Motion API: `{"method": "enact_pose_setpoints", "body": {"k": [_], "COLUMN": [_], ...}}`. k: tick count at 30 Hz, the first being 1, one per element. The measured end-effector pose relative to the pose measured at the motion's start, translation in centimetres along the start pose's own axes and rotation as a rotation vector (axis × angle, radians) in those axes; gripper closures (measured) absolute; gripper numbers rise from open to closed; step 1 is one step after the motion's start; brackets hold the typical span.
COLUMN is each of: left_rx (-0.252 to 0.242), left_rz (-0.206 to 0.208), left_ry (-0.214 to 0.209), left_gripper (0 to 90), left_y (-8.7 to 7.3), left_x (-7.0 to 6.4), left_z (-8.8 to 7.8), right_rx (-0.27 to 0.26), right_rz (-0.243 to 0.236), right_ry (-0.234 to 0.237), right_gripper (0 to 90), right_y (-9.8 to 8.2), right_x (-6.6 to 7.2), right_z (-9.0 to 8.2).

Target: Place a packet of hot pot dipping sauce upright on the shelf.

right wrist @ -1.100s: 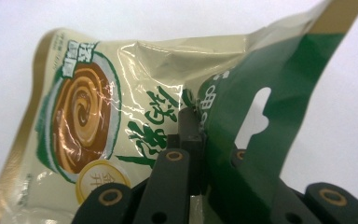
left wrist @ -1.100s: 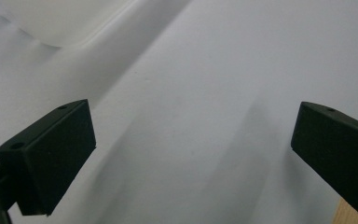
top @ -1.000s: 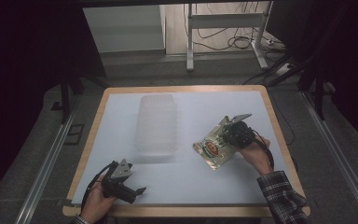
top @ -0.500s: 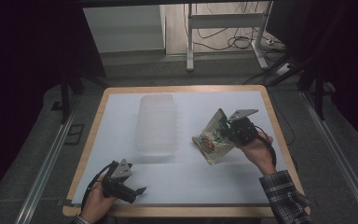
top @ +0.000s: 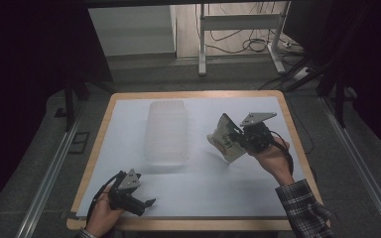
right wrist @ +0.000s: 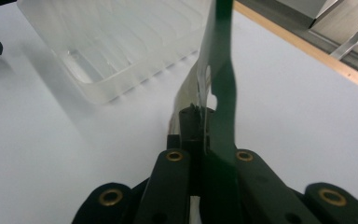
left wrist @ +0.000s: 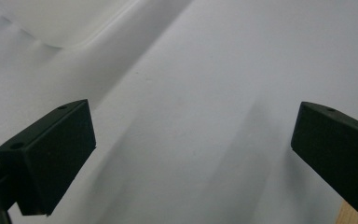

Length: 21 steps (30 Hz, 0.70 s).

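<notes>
My left fingers (top: 146, 202) idle open at lower left, while my right fingers (right wrist: 200, 135) pinch just the packet's (top: 225, 139) edge above the bench (top: 193, 168) at right of centre; it could slip short of the clear tray (top: 167, 131).

clear ribbed plastic tray (top: 167, 130): glossy, translucent | flat printed foil-like snack packet (top: 224, 140): shiny, smooth, green edge | white table sheet (top: 198, 188): matt, smooth | light wooden table rim (top: 188, 94): bare wood | black jaws: matt plastic
</notes>
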State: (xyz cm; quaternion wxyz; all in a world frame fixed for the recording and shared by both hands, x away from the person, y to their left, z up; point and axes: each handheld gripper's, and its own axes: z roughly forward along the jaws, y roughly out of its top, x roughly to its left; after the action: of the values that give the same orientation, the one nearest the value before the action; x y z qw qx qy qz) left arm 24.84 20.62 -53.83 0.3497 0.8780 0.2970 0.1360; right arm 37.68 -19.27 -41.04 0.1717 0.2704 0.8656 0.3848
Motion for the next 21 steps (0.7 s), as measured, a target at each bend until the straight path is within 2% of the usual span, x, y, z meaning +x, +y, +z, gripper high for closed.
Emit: {"method": "enact_pose_setpoints", "body": {"k": [3, 8, 21], "left_rx": [0.000, 0.003, 0.003], "left_rz": [0.000, 0.004, 0.006], "left_ry": [0.000, 0.001, 0.001], "left_gripper": [0.0, 0.0, 0.0], "left_y": [0.0, 0.0, 0.0], "left_x": [0.0, 0.0, 0.0], "left_z": [0.0, 0.0, 0.0], "right_rx": [-0.010, -0.041, -0.068], "right_rz": [0.001, 0.011, 0.004], "right_ry": [-0.004, 0.014, 0.041], "right_gripper": [89.6, 89.6, 89.5], "right_y": [0.3, 1.0, 2.6], "right_x": [-0.1, -0.3, -0.7], "right_z": [-0.3, -0.9, -0.7]}}
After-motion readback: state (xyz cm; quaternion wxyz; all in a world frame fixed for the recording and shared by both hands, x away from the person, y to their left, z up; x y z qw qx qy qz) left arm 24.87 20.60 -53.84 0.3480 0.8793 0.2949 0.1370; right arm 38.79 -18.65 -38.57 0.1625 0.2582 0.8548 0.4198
